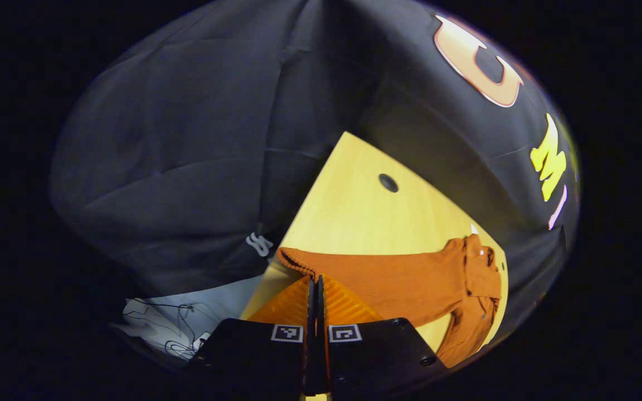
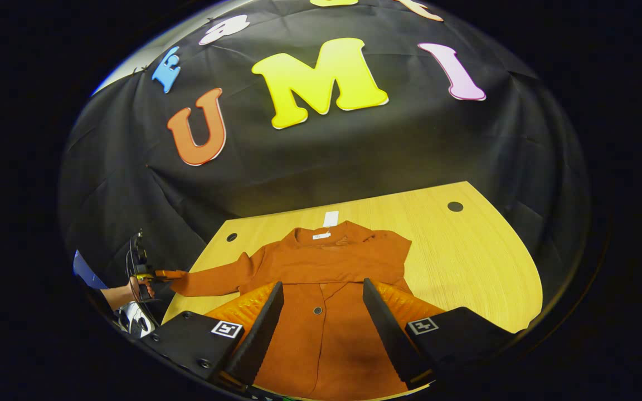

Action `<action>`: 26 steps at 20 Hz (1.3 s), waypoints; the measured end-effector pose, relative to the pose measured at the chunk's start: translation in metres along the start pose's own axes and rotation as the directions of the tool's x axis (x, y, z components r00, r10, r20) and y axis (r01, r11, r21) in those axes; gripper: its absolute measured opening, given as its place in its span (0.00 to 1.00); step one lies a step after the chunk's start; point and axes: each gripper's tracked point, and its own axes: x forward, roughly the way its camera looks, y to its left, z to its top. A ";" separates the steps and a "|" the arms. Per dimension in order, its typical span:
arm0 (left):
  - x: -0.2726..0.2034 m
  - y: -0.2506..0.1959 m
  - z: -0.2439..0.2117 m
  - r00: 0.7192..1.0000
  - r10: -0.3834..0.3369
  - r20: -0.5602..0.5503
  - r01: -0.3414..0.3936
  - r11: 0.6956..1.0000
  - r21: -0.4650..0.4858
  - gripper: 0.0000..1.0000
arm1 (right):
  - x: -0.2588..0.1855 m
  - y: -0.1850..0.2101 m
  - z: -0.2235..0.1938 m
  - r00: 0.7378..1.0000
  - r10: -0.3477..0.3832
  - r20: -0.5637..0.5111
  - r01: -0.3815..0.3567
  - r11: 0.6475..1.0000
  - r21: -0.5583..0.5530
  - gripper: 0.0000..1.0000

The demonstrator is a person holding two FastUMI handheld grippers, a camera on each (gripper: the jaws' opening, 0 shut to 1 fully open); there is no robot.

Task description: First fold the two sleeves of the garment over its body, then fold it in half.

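**left sleeve pinched at the cuff, right claw waiting over the body**

the garment, a rust-orange buttoned shirt, lies flat on the wooden table, collar toward twelve o'clock in the right gripper view. one sleeve already lies folded across the chest; the other sleeve stretches out toward nine o'clock.

in the left gripper view the left gripper has its fingers pressed together, and the cuff sits right at their tips, so it looks pinched, though the cloth between them is hidden. the right gripper view shows that same gripper at the cuff, held by a hand. the right gripper is spread wide, hovering over the button placket and holding nothing.

risks, as i judge them: a thin pinch on the cuff edge could slip mid-swing and drop the sleeve short of the body. a pull toward nine o'clock instead of a lift could drag the whole shirt and undo the folded sleeve, since nothing pins the body down.

a small white label sits inside the collar, and a white tag lies just beyond it; any writing on either is too small to read.
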 end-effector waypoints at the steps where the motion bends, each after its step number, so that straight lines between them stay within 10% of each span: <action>1: -0.009 -0.013 0.007 1.000 -0.015 0.019 0.015 1.000 0.007 0.03 | -0.003 0.004 -0.001 1.000 0.015 0.006 -0.015 1.000 -0.016 0.92; 15: -0.100 -0.324 0.037 0.964 -0.240 0.113 0.201 0.939 0.280 0.02 | -0.098 -0.012 0.037 0.968 0.173 0.184 -0.152 0.981 -0.120 0.91; 26: -0.049 -0.538 -0.056 0.911 -0.400 -0.100 0.402 0.809 0.428 0.03 | -0.160 -0.152 0.047 0.964 -0.017 0.267 0.016 1.000 0.004 0.91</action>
